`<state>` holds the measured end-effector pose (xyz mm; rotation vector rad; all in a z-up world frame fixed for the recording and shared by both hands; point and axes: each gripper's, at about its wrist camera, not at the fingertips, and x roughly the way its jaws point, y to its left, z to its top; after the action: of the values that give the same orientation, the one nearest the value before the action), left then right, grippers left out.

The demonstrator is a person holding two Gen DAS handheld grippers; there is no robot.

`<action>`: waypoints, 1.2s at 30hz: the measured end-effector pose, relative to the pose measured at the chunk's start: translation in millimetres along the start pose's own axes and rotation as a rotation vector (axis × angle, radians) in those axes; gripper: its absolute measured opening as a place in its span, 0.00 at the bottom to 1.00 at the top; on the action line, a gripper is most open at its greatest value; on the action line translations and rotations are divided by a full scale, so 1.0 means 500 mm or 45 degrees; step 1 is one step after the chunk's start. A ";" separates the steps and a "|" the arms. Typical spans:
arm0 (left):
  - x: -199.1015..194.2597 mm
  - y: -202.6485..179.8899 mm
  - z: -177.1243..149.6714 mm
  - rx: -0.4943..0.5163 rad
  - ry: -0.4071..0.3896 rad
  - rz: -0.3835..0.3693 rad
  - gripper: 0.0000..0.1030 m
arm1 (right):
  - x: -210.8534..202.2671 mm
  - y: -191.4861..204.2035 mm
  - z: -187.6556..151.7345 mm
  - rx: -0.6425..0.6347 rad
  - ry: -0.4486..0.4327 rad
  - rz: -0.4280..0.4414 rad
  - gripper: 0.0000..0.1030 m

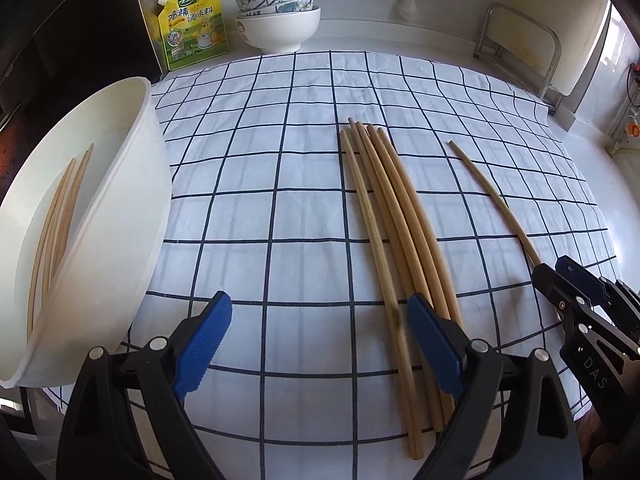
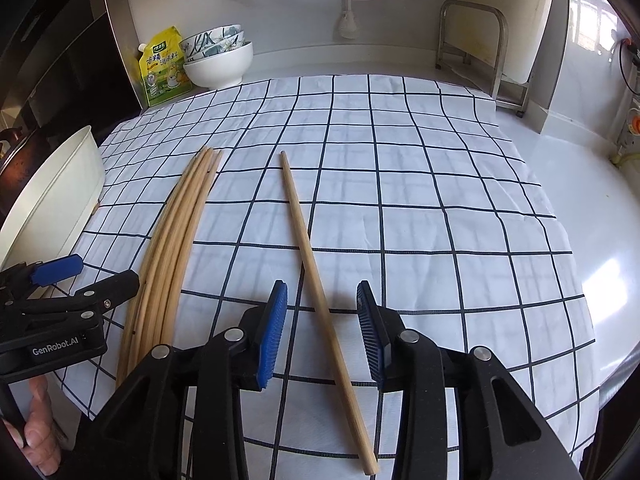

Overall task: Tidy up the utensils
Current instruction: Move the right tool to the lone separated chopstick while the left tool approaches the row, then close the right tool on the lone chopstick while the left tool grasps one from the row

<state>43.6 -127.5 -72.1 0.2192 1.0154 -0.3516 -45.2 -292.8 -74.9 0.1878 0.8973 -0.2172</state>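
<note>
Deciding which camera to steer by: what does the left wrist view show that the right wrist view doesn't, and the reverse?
Left wrist only: the inside of the white tub, with chopsticks in the tub.

Right wrist only: the single chopstick at full length, lying between the open right gripper fingers.

Both: the chopstick bundle, checked cloth, stacked bowls, seasoning pouch, and the open left gripper.

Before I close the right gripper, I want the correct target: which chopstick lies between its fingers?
The lone chopstick, lying apart on the cloth right of the bundle, runs between the open right gripper.
</note>
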 end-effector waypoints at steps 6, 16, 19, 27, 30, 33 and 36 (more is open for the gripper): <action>0.016 0.002 -0.012 0.005 0.035 0.015 0.86 | 0.000 -0.002 0.000 0.002 -0.001 0.004 0.34; 0.029 0.014 0.009 -0.029 0.036 0.025 0.88 | 0.007 0.006 0.013 -0.028 0.004 0.009 0.40; 0.036 0.012 0.019 -0.038 0.031 0.022 0.88 | 0.012 0.003 0.023 -0.023 0.011 0.003 0.40; 0.046 0.009 0.030 -0.058 0.011 0.015 0.88 | 0.039 0.009 0.037 -0.067 0.035 -0.048 0.40; 0.042 0.002 0.026 -0.044 -0.008 0.004 0.80 | 0.044 0.019 0.039 -0.100 0.032 -0.068 0.40; 0.032 -0.013 0.021 -0.003 -0.027 -0.011 0.64 | 0.044 0.024 0.038 -0.123 0.031 -0.063 0.38; 0.023 -0.024 0.014 0.019 -0.031 -0.043 0.45 | 0.040 0.030 0.033 -0.137 0.027 -0.043 0.29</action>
<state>50.0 -143.1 -78.4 0.2112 0.9938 -0.3919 -16.8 -284.9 -79.8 0.0750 0.9311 -0.1980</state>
